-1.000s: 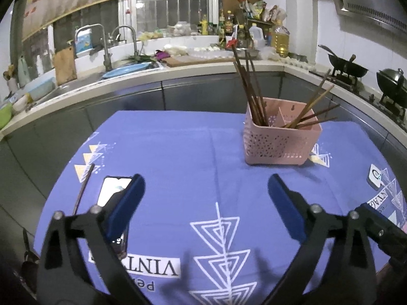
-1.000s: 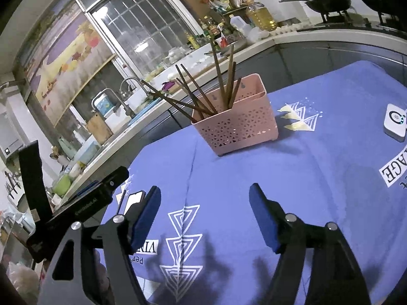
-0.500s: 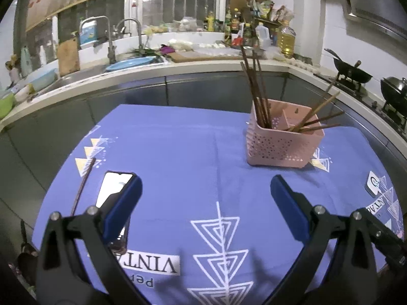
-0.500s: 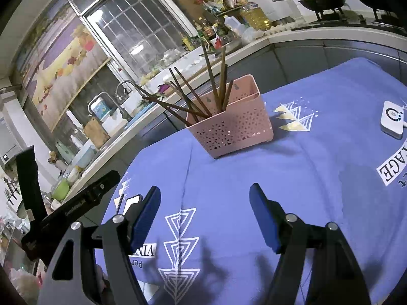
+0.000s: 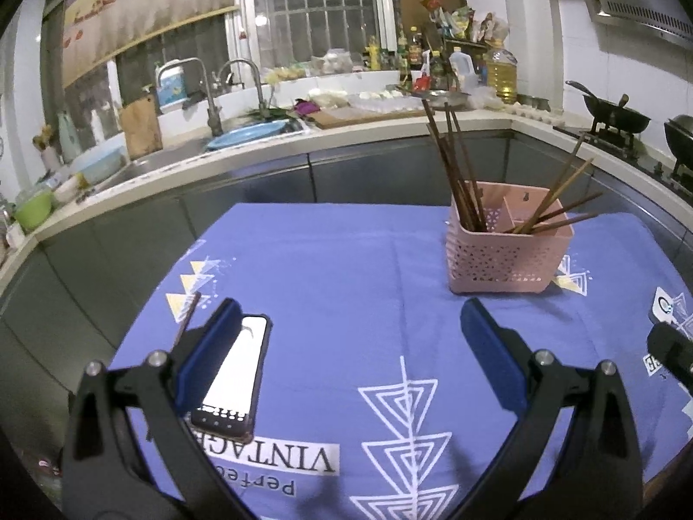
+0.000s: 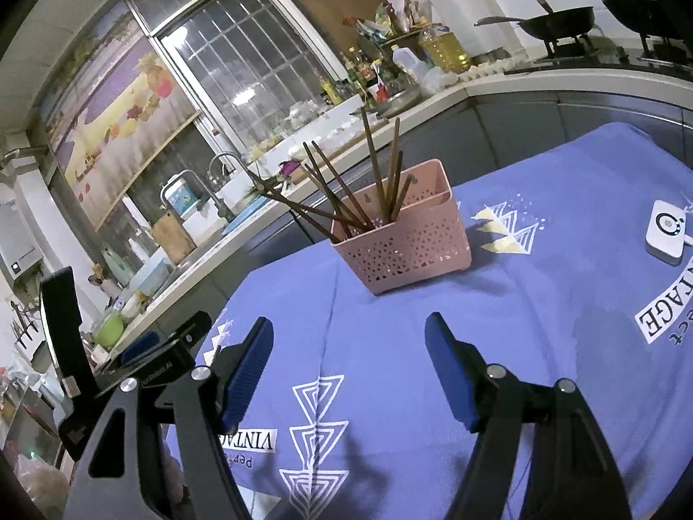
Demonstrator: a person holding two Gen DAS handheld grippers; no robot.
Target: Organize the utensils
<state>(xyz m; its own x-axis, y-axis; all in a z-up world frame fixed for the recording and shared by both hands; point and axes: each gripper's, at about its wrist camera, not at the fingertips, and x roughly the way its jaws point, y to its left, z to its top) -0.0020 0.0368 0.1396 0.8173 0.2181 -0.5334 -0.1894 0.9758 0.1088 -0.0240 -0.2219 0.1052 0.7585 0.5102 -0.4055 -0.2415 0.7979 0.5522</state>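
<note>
Chopsticks [image 5: 461, 182] standing in pink perforated basket [image 5: 506, 255], right of centre in left wrist view, on blue patterned cloth [image 5: 346, 268] covering the tabletop. Dark bunch upright in basket's left compartment, lighter sticks [image 5: 558, 199] leaning right out of the other compartment. One stray chopstick [image 5: 187, 317] flat on cloth at lower left, partly hidden behind left finger. Phone [image 5: 231, 379] with lit screen lying flat just beside it, lower left, overlapped by blue pad [image 5: 208, 355]. Left tongs [image 5: 351, 359] spread wide, empty, hovering over cloth in lower frame. Small white device [image 5: 662, 310] at right edge on cloth. Black part of other tool [image 5: 671, 353] poking in at right edge. Kitchen counter [image 5: 303, 143] curving across the back, sink with taps upper left, wok [image 5: 615, 115] on stove upper right.

Right wrist view: basket [image 6: 405, 238] centre frame, tilted with the camera, chopsticks [image 6: 346, 190] fanning out to upper left, a few more upright at middle. Right tongs [image 6: 348, 372] spread wide, nothing between the pads, low over cloth [image 6: 541, 303] in bottom half. White device [image 6: 665, 232] at right edge, well apart from basket. Left tool body [image 6: 143, 364] visible at lower left edge, its pads mostly hidden here. White "VINTAGE" print on cloth at bottom centre and right. Window with bars [image 6: 242, 69] upper left, wok [image 6: 558, 21] upper right.
</note>
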